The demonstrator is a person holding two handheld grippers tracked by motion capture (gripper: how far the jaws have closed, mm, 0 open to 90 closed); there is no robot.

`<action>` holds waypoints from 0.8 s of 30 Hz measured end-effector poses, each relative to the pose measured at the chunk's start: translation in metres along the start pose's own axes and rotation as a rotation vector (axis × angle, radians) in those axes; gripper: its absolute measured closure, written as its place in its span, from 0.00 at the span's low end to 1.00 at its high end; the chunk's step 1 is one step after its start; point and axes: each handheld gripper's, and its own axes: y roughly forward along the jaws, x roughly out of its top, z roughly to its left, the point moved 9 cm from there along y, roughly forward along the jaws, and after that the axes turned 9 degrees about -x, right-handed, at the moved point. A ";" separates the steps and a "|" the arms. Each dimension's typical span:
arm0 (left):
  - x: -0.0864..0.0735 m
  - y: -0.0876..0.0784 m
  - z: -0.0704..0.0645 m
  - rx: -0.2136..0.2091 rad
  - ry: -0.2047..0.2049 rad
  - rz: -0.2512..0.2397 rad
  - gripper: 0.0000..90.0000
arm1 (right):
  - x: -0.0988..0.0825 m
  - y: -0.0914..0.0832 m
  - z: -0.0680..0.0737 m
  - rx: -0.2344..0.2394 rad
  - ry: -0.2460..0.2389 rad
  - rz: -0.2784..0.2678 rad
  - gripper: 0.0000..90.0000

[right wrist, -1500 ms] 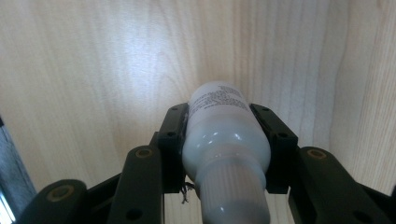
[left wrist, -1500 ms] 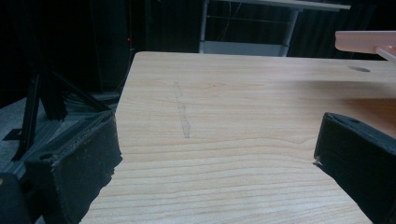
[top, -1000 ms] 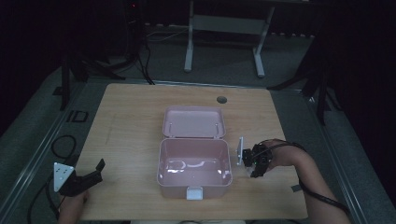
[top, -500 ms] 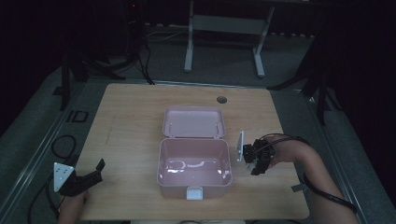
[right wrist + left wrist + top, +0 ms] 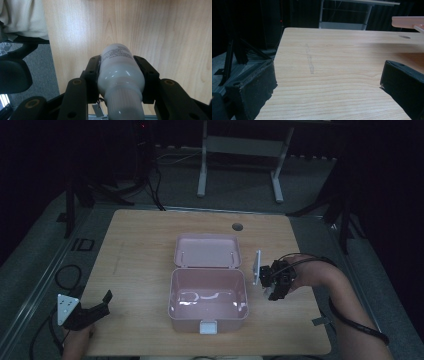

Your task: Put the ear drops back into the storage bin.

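A pink plastic box (image 5: 208,312) stands open at the table's middle, its lid (image 5: 207,251) laid back behind it. My right gripper (image 5: 276,292) hovers just right of the box, pointing down, shut on a white bottle (image 5: 119,72) with small print on its side; in the right gripper view the jaws clamp both flanks of the bottle above the wood. My left gripper (image 5: 102,304) rests open at the table's front left corner. In the left gripper view its jaws stand wide apart with bare wood between them, and the edge of the pink lid (image 5: 408,21) juts in at the upper right.
The wooden table (image 5: 140,250) has a round cable hole (image 5: 237,226) near its back edge. A metal frame stand (image 5: 240,150) is on the floor behind. Cables lie on the floor at the left. A black chair part (image 5: 13,72) shows beside the table edge.
My right gripper has risen with the white bottle and shifted slightly toward the back, staying right of the box. The left gripper has not moved.
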 end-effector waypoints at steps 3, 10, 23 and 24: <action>0.000 0.000 0.000 0.001 0.000 0.001 0.01 | 0.003 -0.005 -0.002 -0.005 0.001 0.005 0.66; 0.000 0.000 0.000 -0.001 0.000 0.000 0.00 | 0.020 -0.020 -0.005 -0.014 -0.007 -0.003 0.66; 0.000 0.000 0.000 -0.001 -0.001 0.000 0.01 | 0.061 -0.028 0.000 -0.008 -0.082 -0.033 0.66; 0.000 0.000 0.000 -0.002 0.000 0.000 0.00 | 0.064 -0.028 0.000 -0.009 -0.084 -0.034 0.66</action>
